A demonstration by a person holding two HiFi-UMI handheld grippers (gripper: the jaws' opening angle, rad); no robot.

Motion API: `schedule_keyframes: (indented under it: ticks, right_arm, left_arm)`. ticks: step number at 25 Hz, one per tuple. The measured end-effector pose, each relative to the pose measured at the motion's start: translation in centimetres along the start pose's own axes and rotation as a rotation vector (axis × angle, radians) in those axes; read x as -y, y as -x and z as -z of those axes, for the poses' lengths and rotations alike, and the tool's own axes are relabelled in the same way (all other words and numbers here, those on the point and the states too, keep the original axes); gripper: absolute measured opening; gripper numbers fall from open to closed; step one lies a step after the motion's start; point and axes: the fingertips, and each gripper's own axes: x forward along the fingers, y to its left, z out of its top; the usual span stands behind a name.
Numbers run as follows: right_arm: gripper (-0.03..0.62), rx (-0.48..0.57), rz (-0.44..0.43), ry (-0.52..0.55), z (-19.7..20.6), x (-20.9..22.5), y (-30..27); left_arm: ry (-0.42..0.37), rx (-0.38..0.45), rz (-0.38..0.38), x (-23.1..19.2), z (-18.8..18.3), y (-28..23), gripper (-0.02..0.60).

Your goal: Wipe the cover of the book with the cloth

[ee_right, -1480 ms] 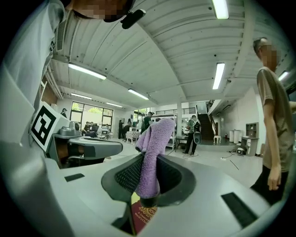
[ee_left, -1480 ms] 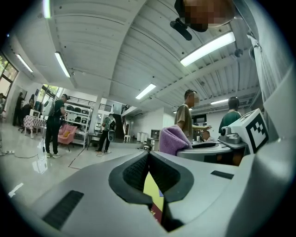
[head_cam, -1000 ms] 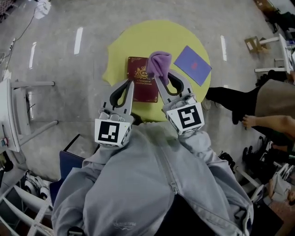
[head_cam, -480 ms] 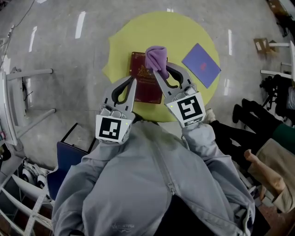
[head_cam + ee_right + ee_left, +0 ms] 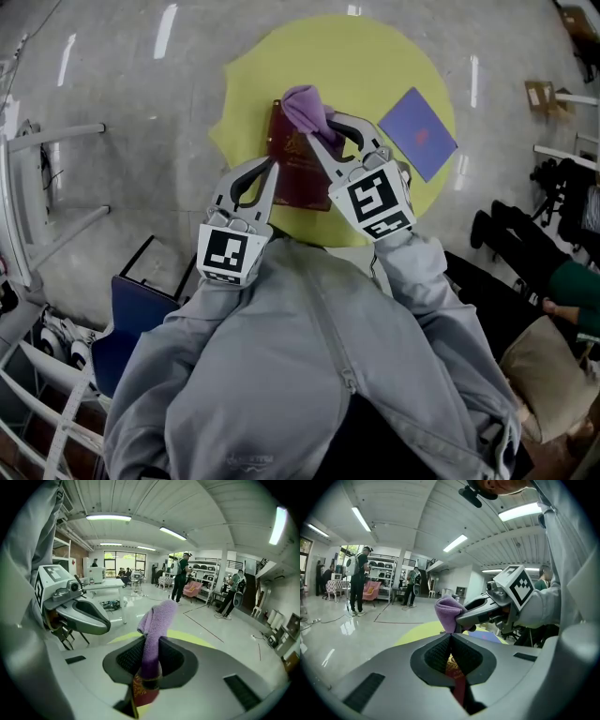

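Mid-wipe, by the look of it. Pinching the cloth [image 5: 306, 105] hard in the right gripper [image 5: 319, 141], with a bunched wad standing out past the tips. Holding that wad over the far end of the book [image 5: 298, 178], which lies flat on the table [image 5: 375, 52], on the side nearer the person; cannot tell whether cloth and cover touch. Clenched on nothing at the left gripper [image 5: 272, 167], tips at the book's left edge (red cover showing through the slit below them in the left gripper view). Cannot tell whether pressing down there or only hovering.

To do the step well:
- Lower until the wad flattens on the cover, rather than dabbing with its point.
- Draw in straight, overlapping strokes from far edge to near edge.
- Pin the book at its left edge with the closed left tips, since a light book probably slides on a smooth top.
- Leave plenty of cloth ahead of the right tips so hard plastic never scrapes the cover.
- Shift the pin afterwards and wipe the strip beneath it.
- Stay off the blue booklet [image 5: 418, 133], well apart to the right.
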Motion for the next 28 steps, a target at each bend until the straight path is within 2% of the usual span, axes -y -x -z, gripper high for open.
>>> schedule_keyframes:
  ticks: [7,17,21,28]
  right_arm:
    - [0.084,-0.161,-0.080,0.100,1.4,-0.7,-2.8]
    - [0.084,-0.385,-0.166,0.264,4.1,-1.5,-6.5]
    - [0.084,-0.438,-0.175,0.297,5.1,-1.6,-7.7]
    - [0.084,-0.503,-0.195,0.360,5.9,-1.3,-9.3]
  left_arm:
    - [0.011,-0.095,-0.004,-0.8,3.5,0.4,0.017]
    - [0.056,-0.280,0.054,-0.6,9.0,1.3,0.017]
    - [0.083,-0.347,0.081,-0.3,11.0,2.0,0.017]
    - [0.083,-0.464,0.125,0.9,13.8,2.6,0.017]
